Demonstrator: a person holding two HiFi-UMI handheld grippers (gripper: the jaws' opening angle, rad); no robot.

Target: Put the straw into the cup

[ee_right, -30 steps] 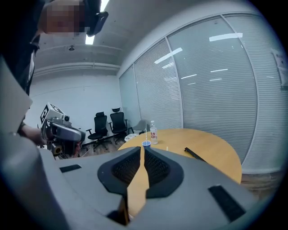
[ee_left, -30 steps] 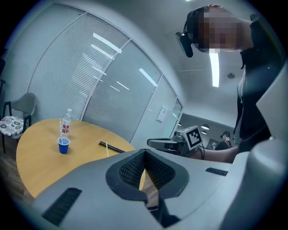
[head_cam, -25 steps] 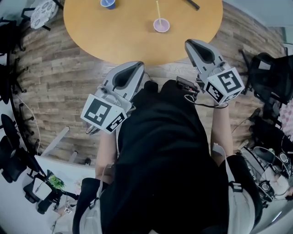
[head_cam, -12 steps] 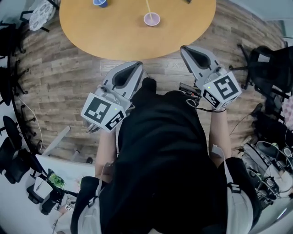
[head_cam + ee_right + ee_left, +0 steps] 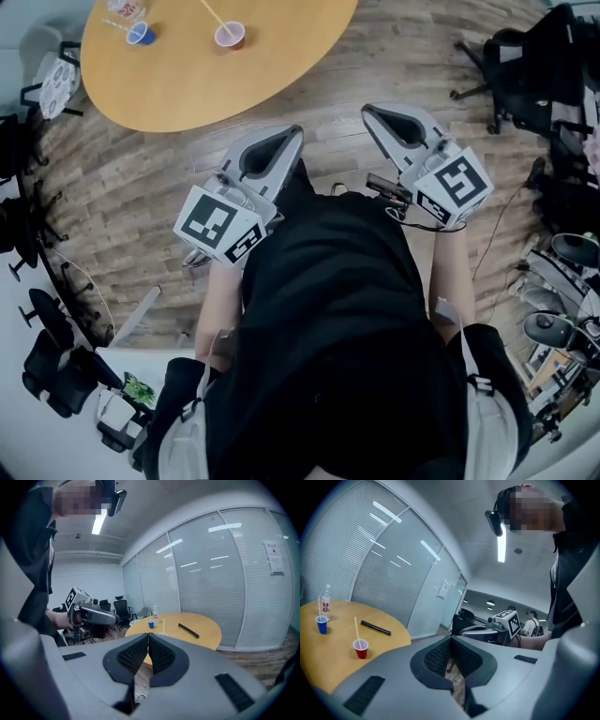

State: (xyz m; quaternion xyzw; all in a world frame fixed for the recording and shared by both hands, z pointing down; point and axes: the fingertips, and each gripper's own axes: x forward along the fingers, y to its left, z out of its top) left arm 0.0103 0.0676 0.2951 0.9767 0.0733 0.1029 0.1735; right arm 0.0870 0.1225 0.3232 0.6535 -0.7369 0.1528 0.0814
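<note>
**Head view.** Round table (image 5: 187, 84), smooth pale wood, far left. On it stands a red cup (image 5: 230, 36) of tapered plastic, with a thin pale straw (image 5: 210, 12) leaning in it. A blue cup (image 5: 141, 34) stands further left. Left gripper (image 5: 292, 136) and right gripper (image 5: 373, 114), grey moulded shells, are held near the body over the plank floor (image 5: 141, 178), well apart from the table. The straw looks already placed, which probably explains this.

**Left gripper view.** Ribbed black pads are pressed together, with nothing between them. Red cup and straw stand far left. A slim black bar (image 5: 375, 627) lies beyond, and a clear bottle (image 5: 326, 603) stands behind the blue cup.

**Right gripper view.** Jaws are clenched and empty. The table lies far ahead, and the straw rises just above the jaw tip, which mostly hides its cup.
</note>
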